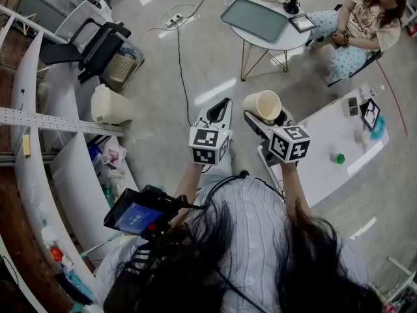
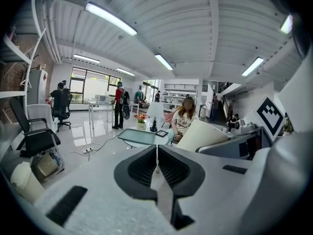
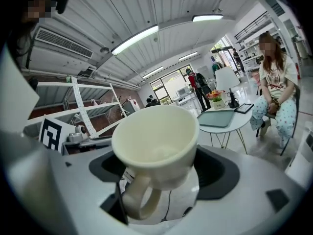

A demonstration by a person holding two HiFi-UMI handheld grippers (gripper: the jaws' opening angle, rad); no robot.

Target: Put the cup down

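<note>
A cream cup with a handle sits between the jaws of my right gripper, held in the air over the floor, its mouth tilted up and away. In the right gripper view the cup fills the middle, its handle pointing down toward the camera. My left gripper hangs just left of it, jaws closed together with nothing between them. From the left gripper view the cup shows at the right as a cream wall beside the right gripper body.
A white desk with small items lies to the right. A round white table with a grey tray stands ahead, and a person sits beside it. A black office chair and curved white shelving are at left.
</note>
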